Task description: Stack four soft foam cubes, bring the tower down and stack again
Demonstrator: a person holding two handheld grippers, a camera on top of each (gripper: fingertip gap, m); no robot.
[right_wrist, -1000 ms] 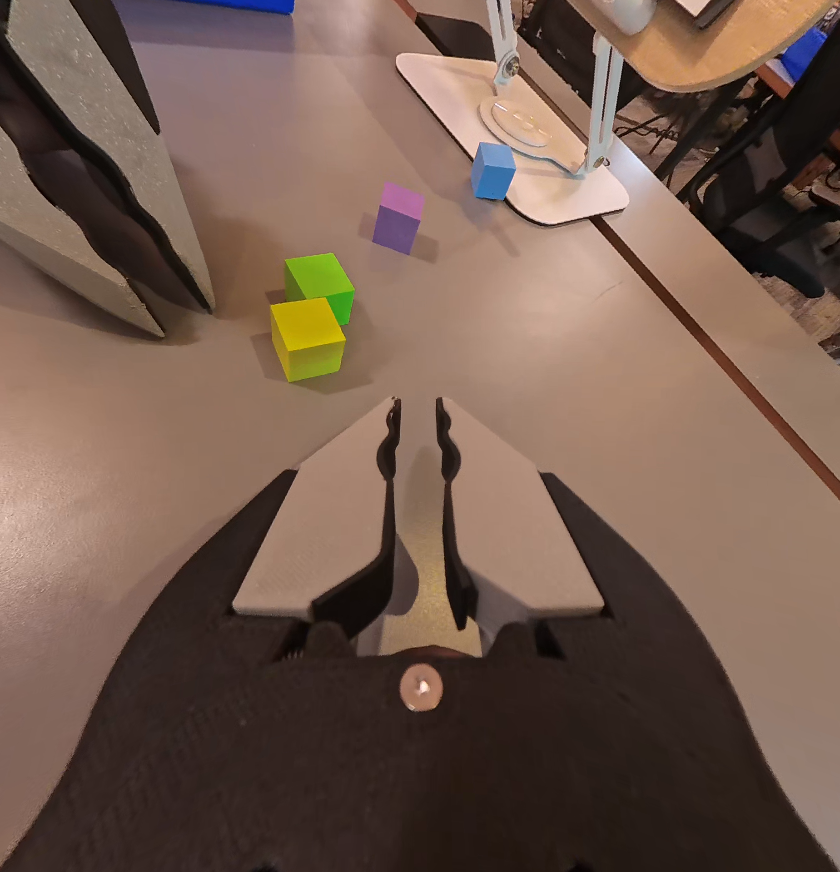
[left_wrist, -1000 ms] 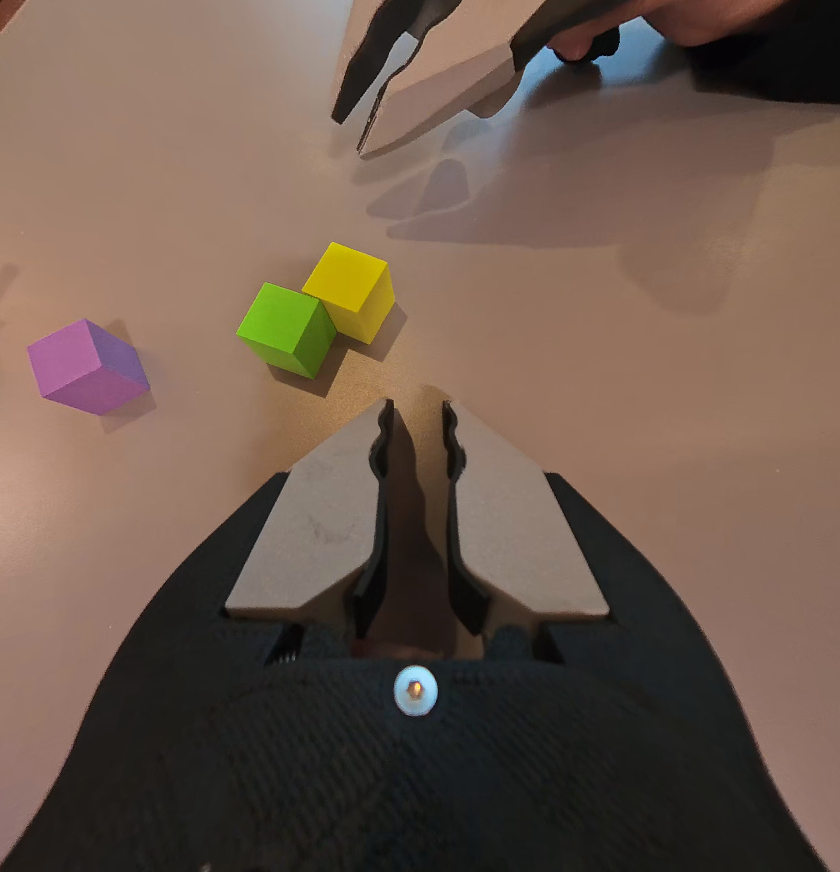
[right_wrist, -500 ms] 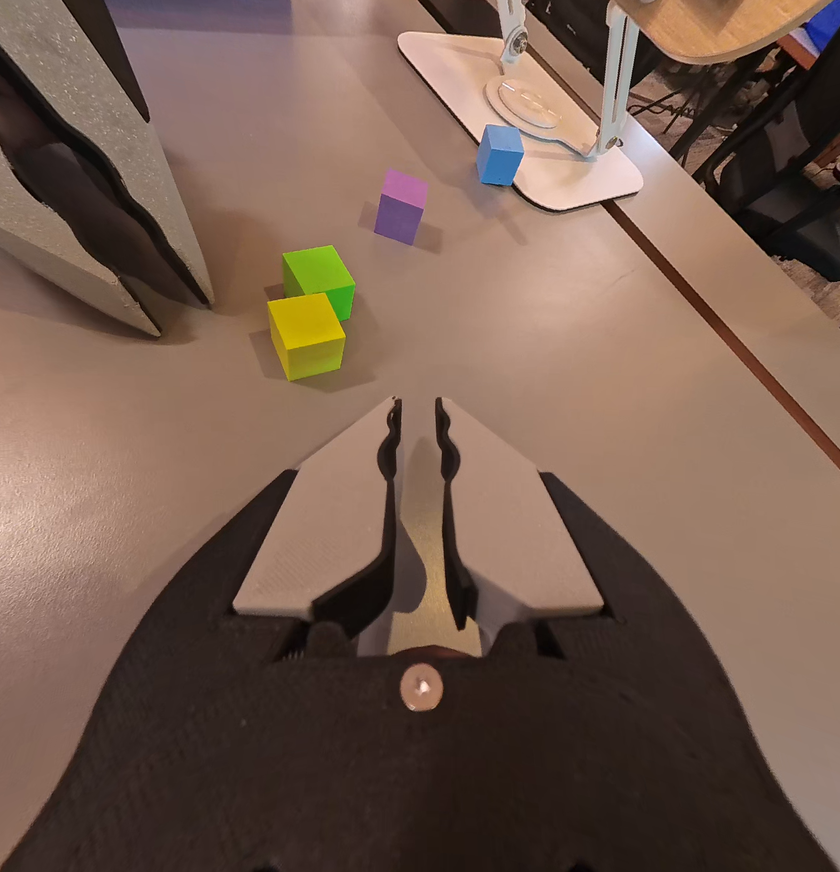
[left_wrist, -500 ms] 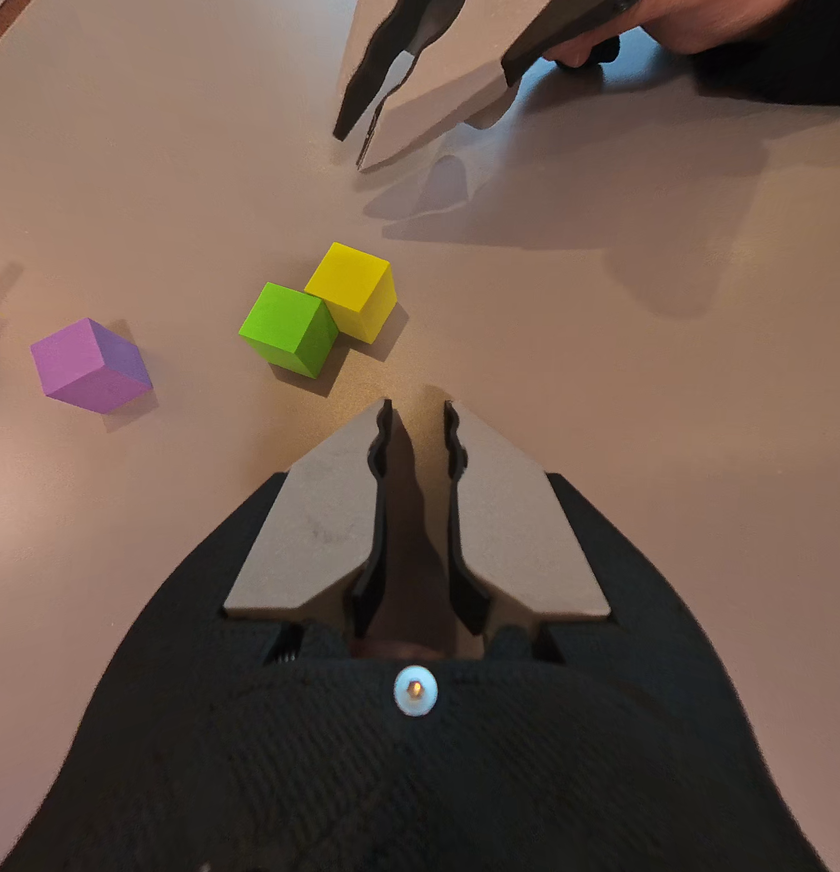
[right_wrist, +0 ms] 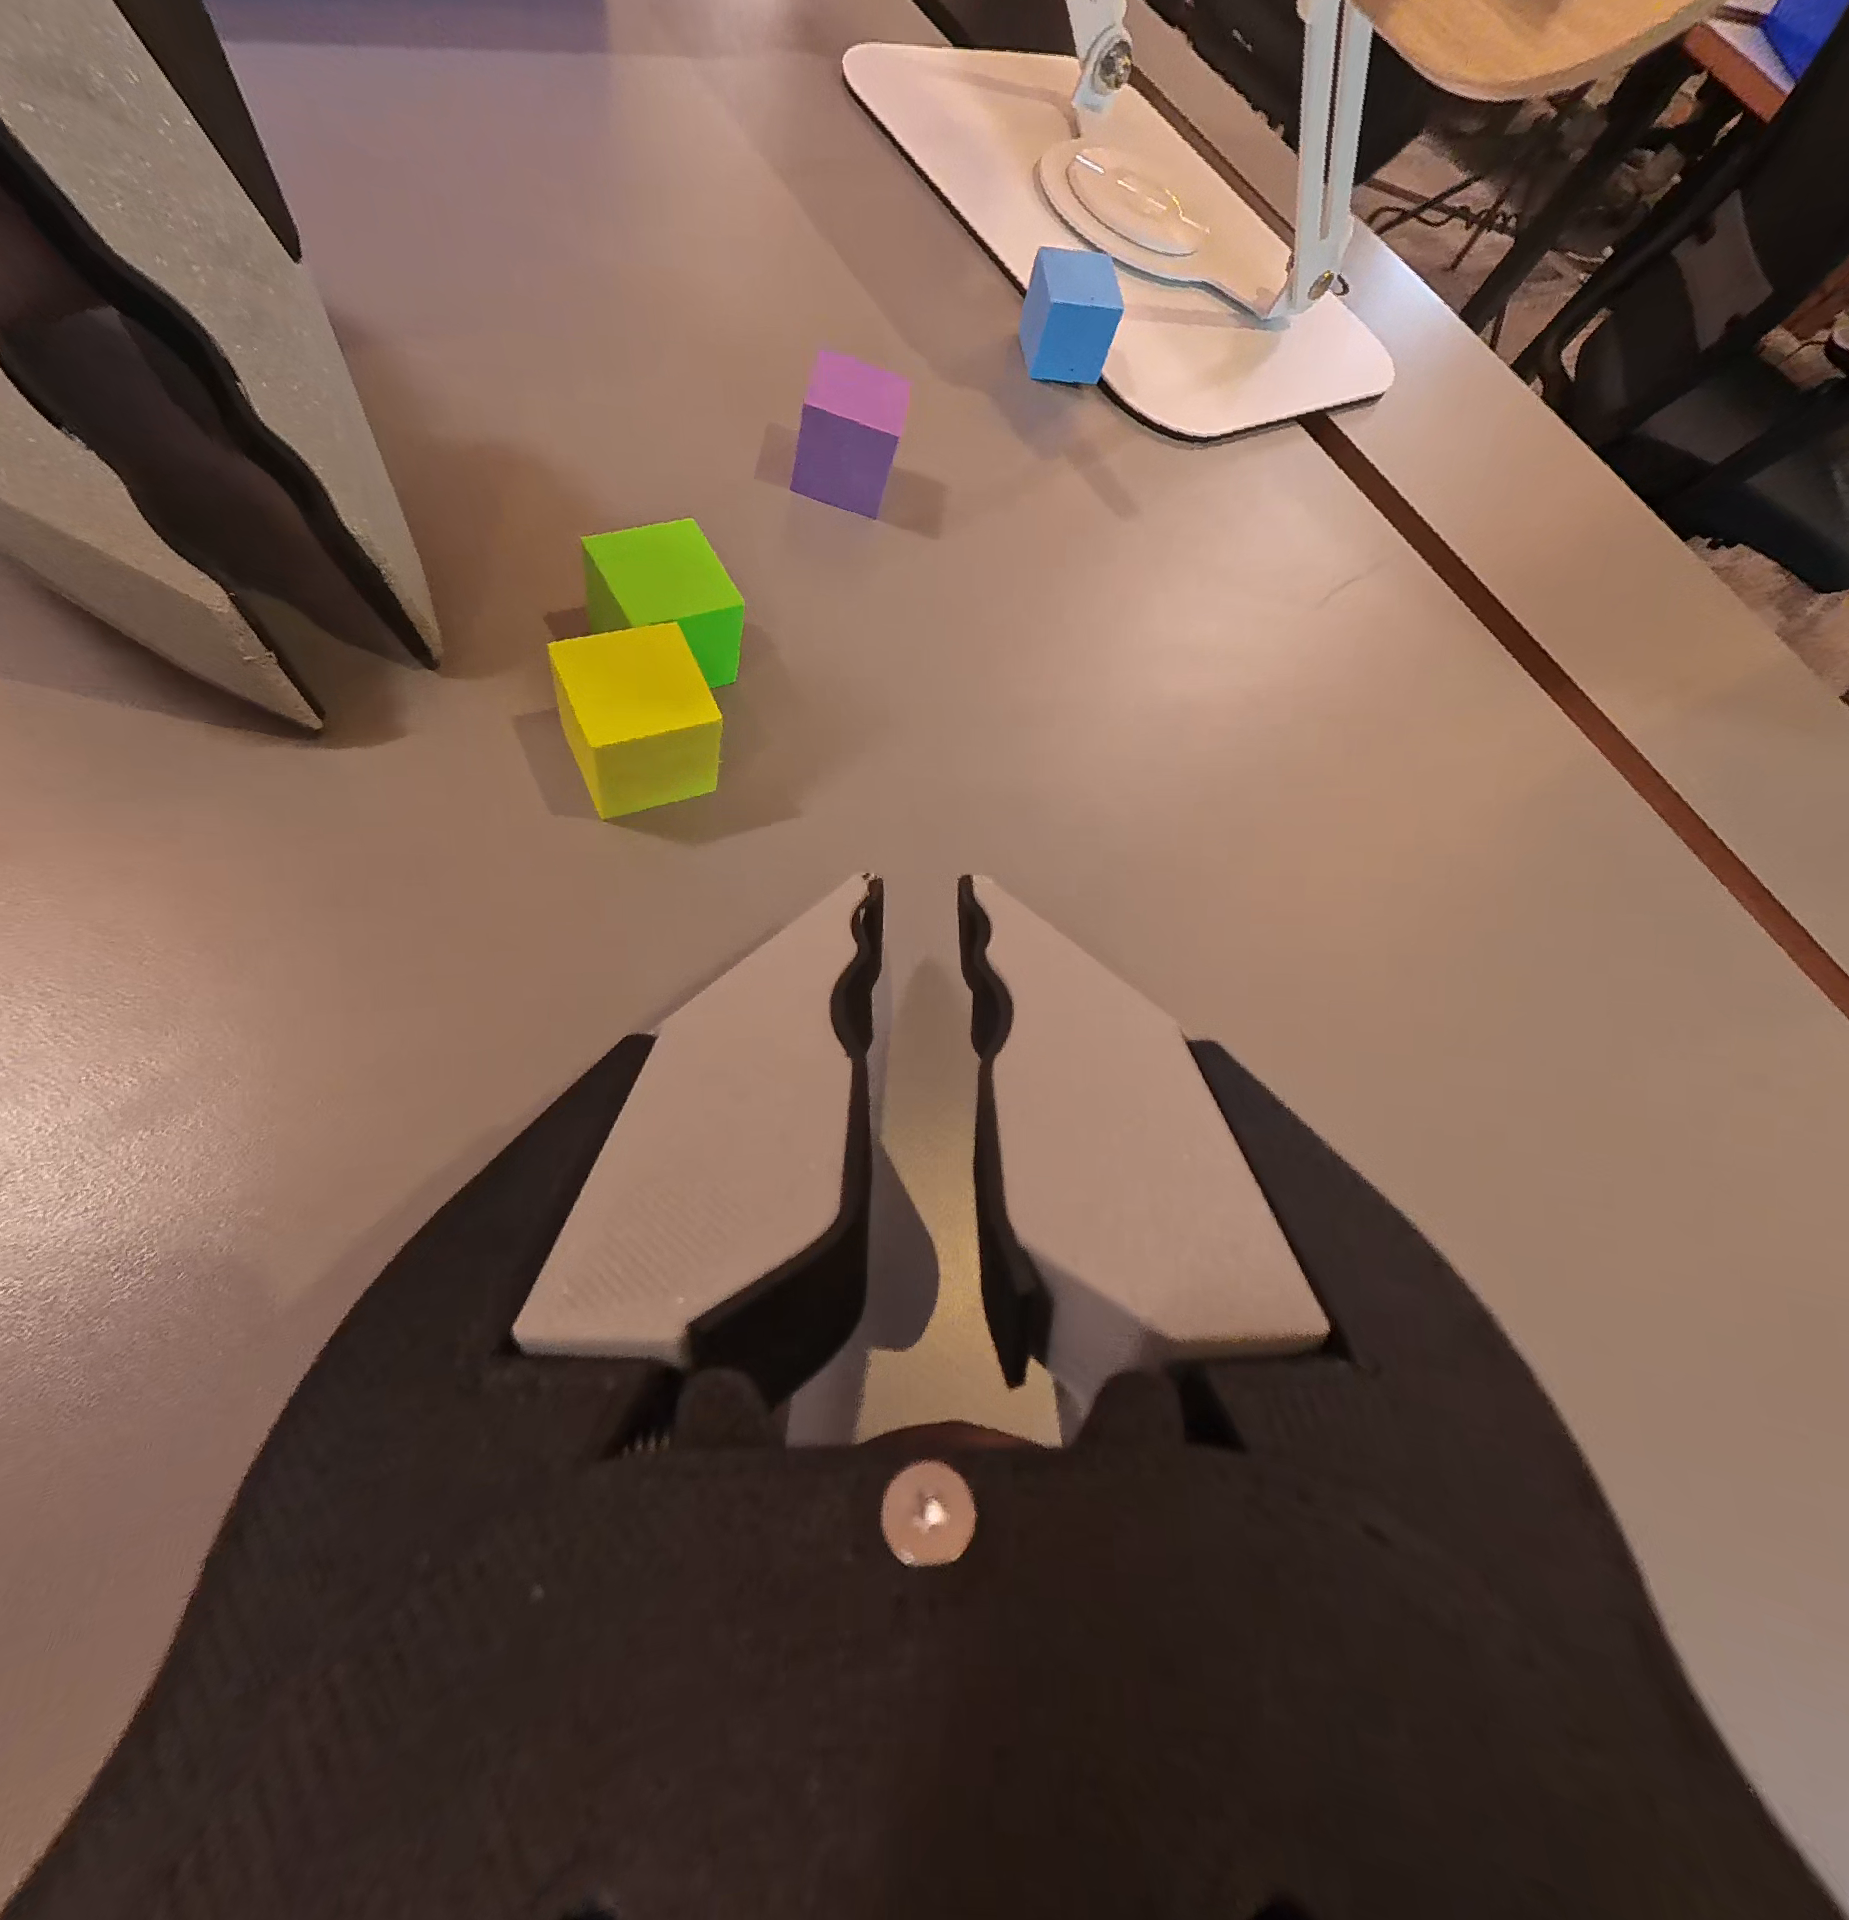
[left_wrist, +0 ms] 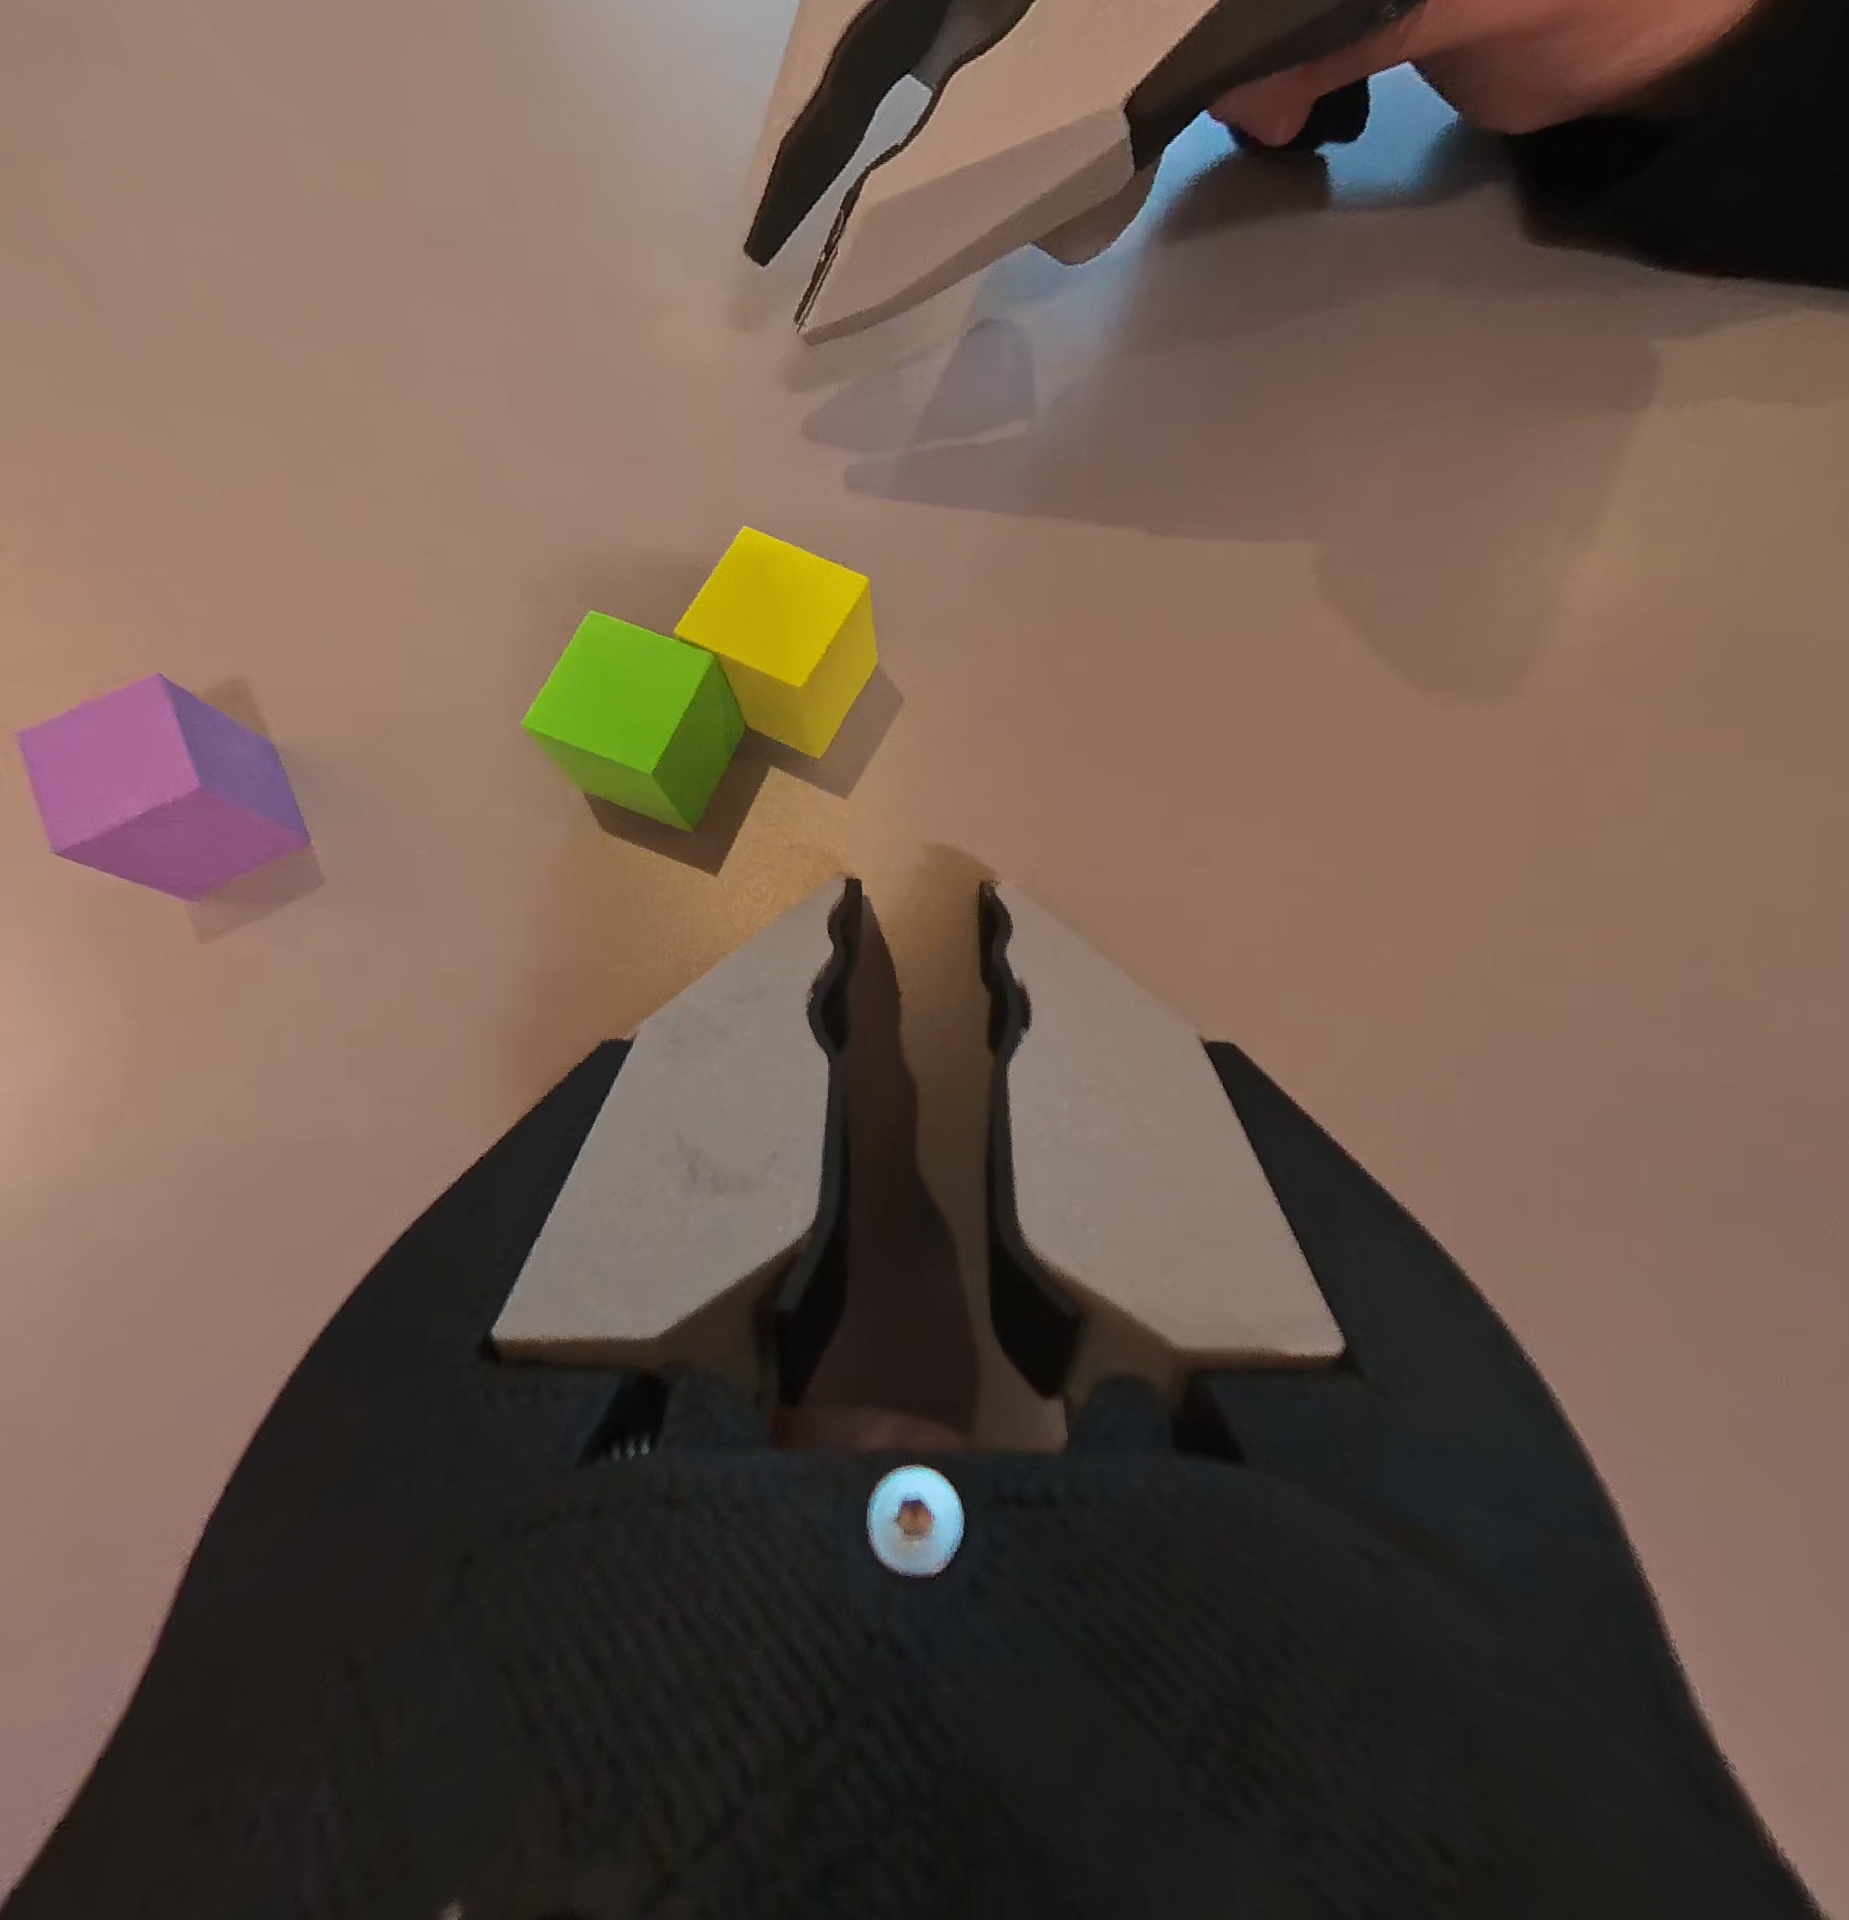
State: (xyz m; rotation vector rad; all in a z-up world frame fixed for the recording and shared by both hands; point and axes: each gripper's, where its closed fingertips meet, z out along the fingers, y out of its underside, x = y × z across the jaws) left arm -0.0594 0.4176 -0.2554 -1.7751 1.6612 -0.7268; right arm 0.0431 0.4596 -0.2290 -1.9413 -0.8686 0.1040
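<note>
In the left wrist view the purple cube (left_wrist: pixel 161 784) lies at nine o'clock on the surface (left_wrist: pixel 1315 935), apart from the rest. Toward the centre, at about eleven o'clock from the left gripper (left_wrist: pixel 912 902), the green cube (left_wrist: pixel 634 717) and yellow cube (left_wrist: pixel 780 636) sit touching, neither on top of the other. The left gripper's jaws stand a narrow gap apart with nothing between them. At one o'clock the right gripper (left_wrist: pixel 795 281) hangs over the surface, held by a hand (left_wrist: pixel 1543 52).

In the right wrist view the left gripper fills the ten o'clock corner. The yellow cube (right_wrist: pixel 637 719) lies nearest the lens with the green cube (right_wrist: pixel 665 594) touching behind it, the purple cube (right_wrist: pixel 850 431) at twelve o'clock, and the blue cube (right_wrist: pixel 1071 315) at one o'clock against a white stand base (right_wrist: pixel 1263 384). The right gripper (right_wrist: pixel 918 896) has its jaws slightly apart, empty.
</note>
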